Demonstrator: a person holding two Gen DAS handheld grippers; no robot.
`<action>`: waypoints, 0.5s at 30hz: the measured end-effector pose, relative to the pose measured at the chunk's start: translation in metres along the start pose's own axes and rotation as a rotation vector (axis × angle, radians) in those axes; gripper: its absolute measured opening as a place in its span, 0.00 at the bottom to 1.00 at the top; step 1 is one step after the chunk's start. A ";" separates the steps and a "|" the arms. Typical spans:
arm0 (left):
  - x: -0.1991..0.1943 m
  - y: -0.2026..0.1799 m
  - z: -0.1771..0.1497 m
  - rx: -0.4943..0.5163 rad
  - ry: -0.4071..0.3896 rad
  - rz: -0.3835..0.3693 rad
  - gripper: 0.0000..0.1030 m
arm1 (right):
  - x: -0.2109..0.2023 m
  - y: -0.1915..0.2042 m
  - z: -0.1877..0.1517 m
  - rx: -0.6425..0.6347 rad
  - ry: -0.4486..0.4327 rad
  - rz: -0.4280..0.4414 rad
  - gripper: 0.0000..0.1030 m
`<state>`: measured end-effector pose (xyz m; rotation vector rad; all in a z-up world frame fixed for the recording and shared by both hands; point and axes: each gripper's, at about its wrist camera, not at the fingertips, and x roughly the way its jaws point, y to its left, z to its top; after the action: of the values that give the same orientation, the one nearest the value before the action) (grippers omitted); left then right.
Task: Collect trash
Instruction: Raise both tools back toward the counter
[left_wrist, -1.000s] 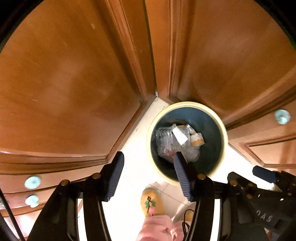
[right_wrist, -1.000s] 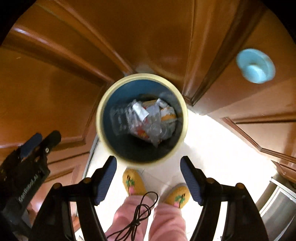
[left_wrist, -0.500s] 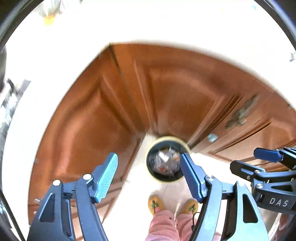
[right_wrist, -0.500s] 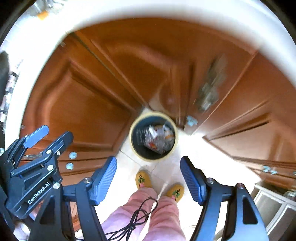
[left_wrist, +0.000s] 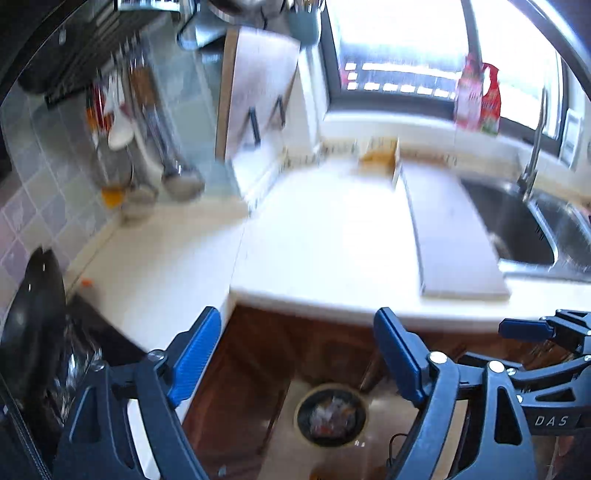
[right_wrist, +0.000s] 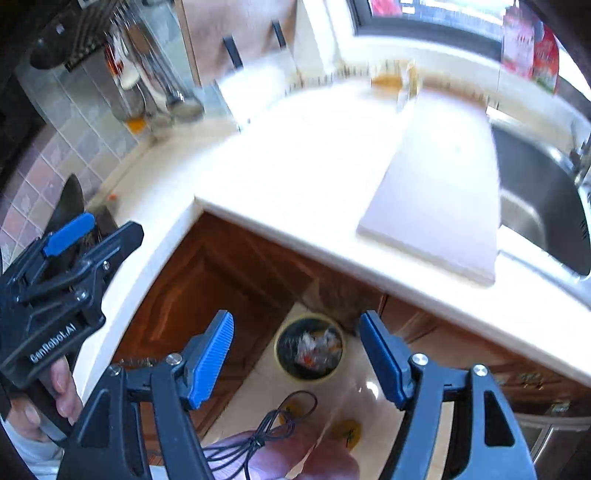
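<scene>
both grippers have swung up from looking straight down into the round yellow-rimmed trash bin (left_wrist: 331, 415) a second ago; the bin now sits small at the bottom of each view, on the floor against the brown wooden cabinet doors (right_wrist: 207, 280), and the white tabletop (left_wrist: 325, 240) fills the frame. heavy motion blur in both views, so the rise is probably still under way.

left gripper (left_wrist: 295, 362): jaws spread wide, nothing between them. right gripper (right_wrist: 295, 362): jaws spread wide too, empty. the left gripper also shows at the left edge of the right wrist view, held in a hand (right_wrist: 55, 391).

bin holds crumpled clear plastic and wrappers (right_wrist: 312, 349), still there as before. judgement: the drop is finished and this is the return pass to look for more trash.

above the bin: tabletop mostly bare. pale rectangular cutting board (left_wrist: 450, 229) lies to the right of it, steel sink (left_wrist: 517, 225) beyond the board. possible leftovers: a small orange speck (left_wrist: 86, 282) far left of the bin near the black stove edge, and a blurred tan item (left_wrist: 378, 157) at the back wall. can't tell whether either is trash.
</scene>
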<state>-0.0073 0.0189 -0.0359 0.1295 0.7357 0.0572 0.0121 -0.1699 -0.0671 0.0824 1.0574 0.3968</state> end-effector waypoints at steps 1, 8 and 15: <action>-0.004 0.001 0.009 0.002 -0.021 -0.011 0.82 | -0.007 0.002 0.007 -0.001 -0.016 -0.005 0.69; -0.019 0.001 0.067 0.047 -0.126 -0.065 0.84 | -0.048 0.009 0.055 0.027 -0.120 -0.035 0.69; -0.011 0.004 0.122 0.109 -0.163 -0.085 0.86 | -0.076 0.005 0.107 0.120 -0.209 -0.044 0.69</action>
<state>0.0661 0.0099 0.0613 0.2041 0.5806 -0.0742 0.0700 -0.1796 0.0499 0.2035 0.8745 0.2780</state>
